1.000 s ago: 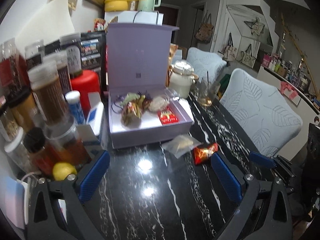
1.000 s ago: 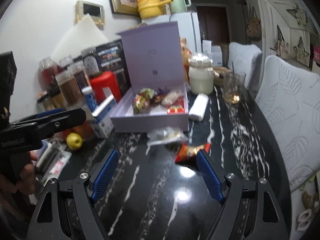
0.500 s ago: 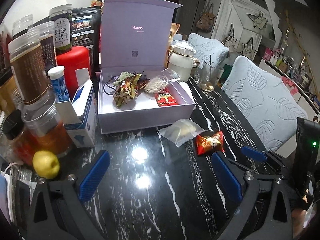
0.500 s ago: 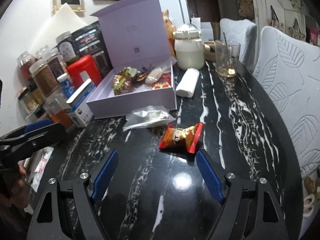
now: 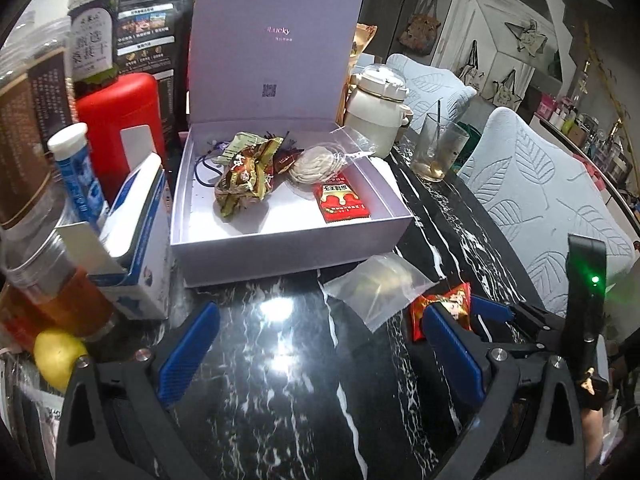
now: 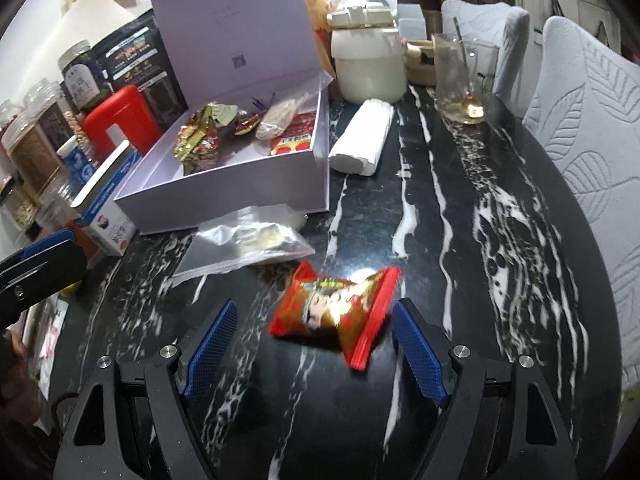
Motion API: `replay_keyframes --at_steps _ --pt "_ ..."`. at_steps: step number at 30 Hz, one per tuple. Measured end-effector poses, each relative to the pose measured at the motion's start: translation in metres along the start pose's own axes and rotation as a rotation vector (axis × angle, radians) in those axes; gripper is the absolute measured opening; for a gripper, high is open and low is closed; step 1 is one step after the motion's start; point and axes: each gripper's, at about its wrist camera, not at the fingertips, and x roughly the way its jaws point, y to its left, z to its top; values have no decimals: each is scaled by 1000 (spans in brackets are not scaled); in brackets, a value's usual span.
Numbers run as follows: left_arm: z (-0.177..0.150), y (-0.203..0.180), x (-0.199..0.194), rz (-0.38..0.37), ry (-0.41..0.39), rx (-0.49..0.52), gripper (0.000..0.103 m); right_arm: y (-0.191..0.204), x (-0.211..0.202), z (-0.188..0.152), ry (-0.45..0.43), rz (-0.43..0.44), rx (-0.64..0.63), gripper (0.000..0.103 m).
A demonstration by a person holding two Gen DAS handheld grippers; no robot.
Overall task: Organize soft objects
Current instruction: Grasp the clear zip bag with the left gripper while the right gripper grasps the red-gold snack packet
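Fingers of the right gripper [image 6: 312,340] stand spread wide, their blue ribbed pads on either side of a red and gold crinkled snack packet [image 6: 334,312] that lies on the black white-veined marble counter [image 6: 460,248]; whether either pad touches the wrapper cannot be told, and motion blur smears the packet's printing. In the left wrist view the same packet [image 5: 442,306] is half hidden behind the left gripper's right finger, so only its upper edge shows. The left gripper [image 5: 320,344] is likewise spread and holds nothing, hanging over bare counter in front of the open lilac cardboard gift box [image 5: 288,240].

Just beyond the packet lies a clear plastic bag with a pale round thing inside [image 6: 248,240], its contents too hazy to name; its far edge lies close against the box's front wall. Inside the box sit a gold and brown foil wrapper bundle [image 5: 244,176], a clear-wrapped pale round biscuit [image 5: 316,162] and a flat red sachet [image 5: 340,202]; a purple cord is partly buried under the bundle.

Right of the box a white ridged roll [image 6: 360,140] lies on the counter, with a cream lidded jar [image 6: 368,64] and a glass tumbler holding a spoon [image 6: 456,76] behind it. Jars at the left edge of both views are cut off by the fisheye rim.
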Motion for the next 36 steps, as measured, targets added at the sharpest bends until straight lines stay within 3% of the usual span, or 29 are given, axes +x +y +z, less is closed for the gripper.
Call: replay_keyframes --at_steps 6,8,12,19,30,36 --pt "7 -4 13 -17 18 6 103 -5 17 6 37 20 9 78" --pt "8 -6 17 -25 23 10 103 -6 19 6 32 21 6 59" --pt "11 -15 25 -58 37 31 103 -12 17 5 31 55 11 42" --pt "13 -39 49 -131 88 104 103 -38 6 -3 22 34 54 42" --pt "12 -62 99 -104 174 208 103 -73 -12 -14 12 3 121 42" --pt "14 -63 120 -105 229 200 103 -79 -13 -12 11 6 130 42"
